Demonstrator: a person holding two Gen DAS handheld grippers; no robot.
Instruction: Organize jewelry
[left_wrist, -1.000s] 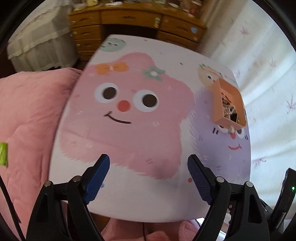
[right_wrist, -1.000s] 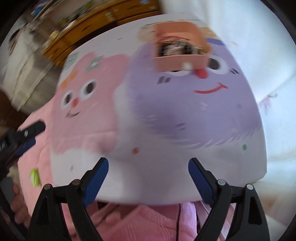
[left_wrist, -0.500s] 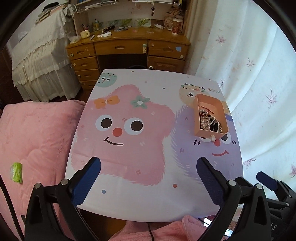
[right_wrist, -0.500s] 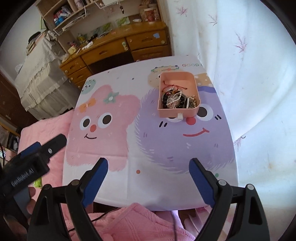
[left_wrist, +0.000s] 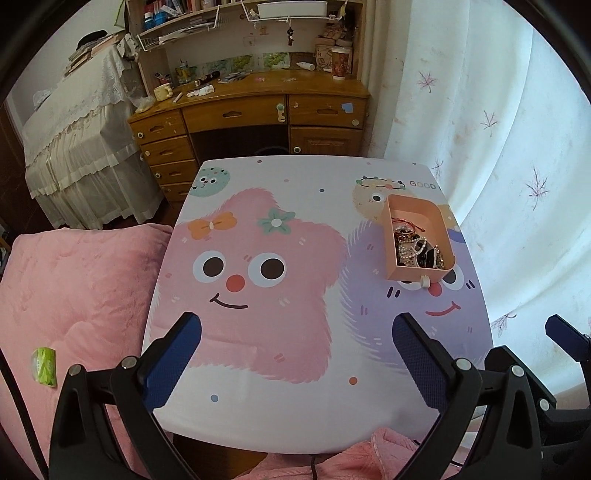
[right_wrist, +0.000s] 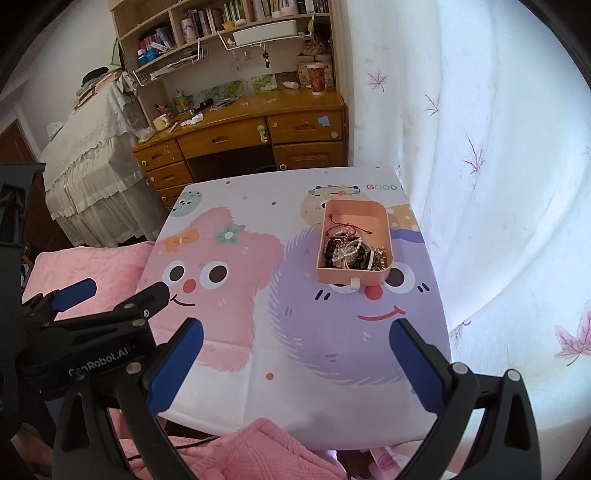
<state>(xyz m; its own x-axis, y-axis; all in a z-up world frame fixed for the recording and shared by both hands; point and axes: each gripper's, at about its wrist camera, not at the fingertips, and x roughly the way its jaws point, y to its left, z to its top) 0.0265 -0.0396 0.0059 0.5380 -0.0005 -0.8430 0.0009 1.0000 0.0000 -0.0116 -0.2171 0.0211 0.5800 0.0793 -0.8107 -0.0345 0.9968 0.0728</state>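
Table mostly bare; jewelry tray near curtain-side edge.

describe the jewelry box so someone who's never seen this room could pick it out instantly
Start at the cartoon-printed table beside the white curtain. On its curtain side, over the purple monster's eyes, sits a salmon-pink open tray. It is the only object on the table, piled with tangled bracelets and pearl strands, with a small white tab on its near wall.
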